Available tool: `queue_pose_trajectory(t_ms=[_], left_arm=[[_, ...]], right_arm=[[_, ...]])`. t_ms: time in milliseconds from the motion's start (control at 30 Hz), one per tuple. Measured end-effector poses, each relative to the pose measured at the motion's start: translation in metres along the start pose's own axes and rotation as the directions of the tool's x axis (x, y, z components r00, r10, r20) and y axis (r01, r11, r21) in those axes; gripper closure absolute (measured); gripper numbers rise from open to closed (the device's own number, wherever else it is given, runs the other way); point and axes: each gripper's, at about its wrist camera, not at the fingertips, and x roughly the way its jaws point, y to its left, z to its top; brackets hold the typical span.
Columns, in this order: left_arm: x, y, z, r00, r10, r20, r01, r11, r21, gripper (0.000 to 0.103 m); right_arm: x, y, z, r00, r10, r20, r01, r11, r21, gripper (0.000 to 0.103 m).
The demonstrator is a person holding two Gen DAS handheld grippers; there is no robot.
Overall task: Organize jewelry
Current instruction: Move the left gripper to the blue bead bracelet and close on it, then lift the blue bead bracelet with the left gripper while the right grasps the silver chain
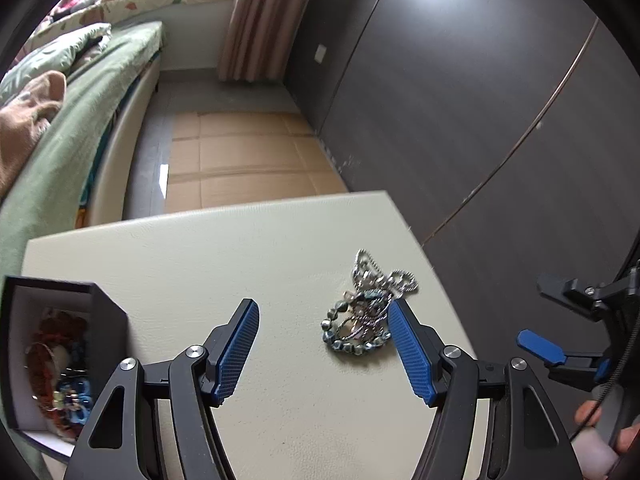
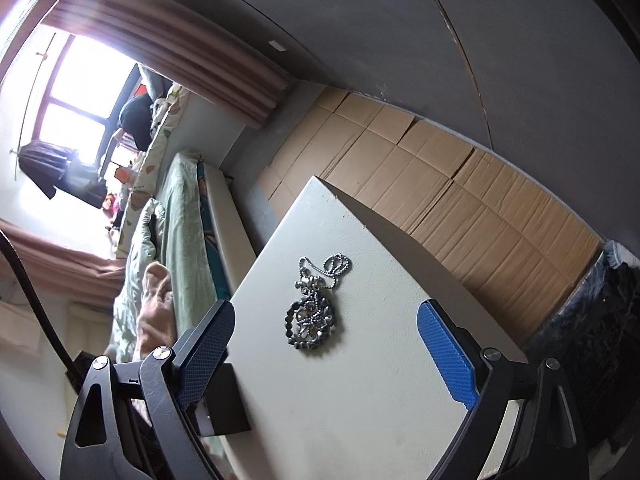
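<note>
1. A pile of jewelry [image 1: 362,312] lies on the cream table [image 1: 224,248], toward the table's right side in the left wrist view: a ring of dark beads with silver chain tangled over it and loops of chain trailing toward the far edge.
2. The left gripper [image 1: 324,312] hangs over the table with its jaws apart and nothing between the pads. Its right blue pad [image 1: 408,344] sits just beside the bead ring; whether it touches cannot be told. The left pad is over bare tabletop.
3. The right gripper [image 2: 326,320] is also spread wide and empty. In its own view the jewelry [image 2: 314,312] lies between the two fingers but farther out, apart from both.
4. In the left wrist view the right gripper [image 1: 560,320] shows at the right edge, out past the table's right side, with a hand [image 1: 600,424] on its handle.
5. An open black box [image 1: 52,352] with a pale lining stands at the table's near left corner, well apart from the pile, with red, blue and other coloured pieces inside.
6. Bare tabletop lies between box and pile, and beyond the pile up to the far edge.
7. Past the far edge is flattened cardboard [image 1: 240,160] on the floor, a dark wall [image 1: 460,100] to the right and a bed [image 1: 92,92] with green bedding to the left.
</note>
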Motion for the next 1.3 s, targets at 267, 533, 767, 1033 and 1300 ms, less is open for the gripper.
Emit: queue_pose_trajectory(t_ms=[267,533,767,1033,1300], left_arm=[[0.033,0.0,-0.007,0.997,-0.017,-0.073,0.019,0.999,0.026,0.062],[0.049,-0.004,-0.01,0.995,0.026,-0.091,-0.018,0.996,0.092,0.065],[0.057,-0.019,-0.014,0.989,0.114,-0.089,-0.093,0.975,0.204,0.073],[0.058,-0.02,-0.016,0.987,0.121,-0.109,-0.089,0.96,0.265,0.094],[0.034,0.009,-0.004,0.992,0.001,-0.126,0.013,0.993,0.116,0.094]], right_arm=[[0.017,-0.002,0.007,1.0,-0.022,-0.022,0.023,0.999,0.025,0.014],[0.026,0.001,0.014,0.999,-0.028,-0.024,0.029,0.999,0.036,0.014],[0.036,0.004,0.017,0.999,-0.038,-0.033,0.039,0.999,0.031,0.014],[0.049,0.016,0.015,0.996,-0.066,-0.053,0.066,0.998,-0.007,0.014],[0.061,0.025,0.009,0.993,-0.092,-0.08,0.088,0.995,-0.053,0.014]])
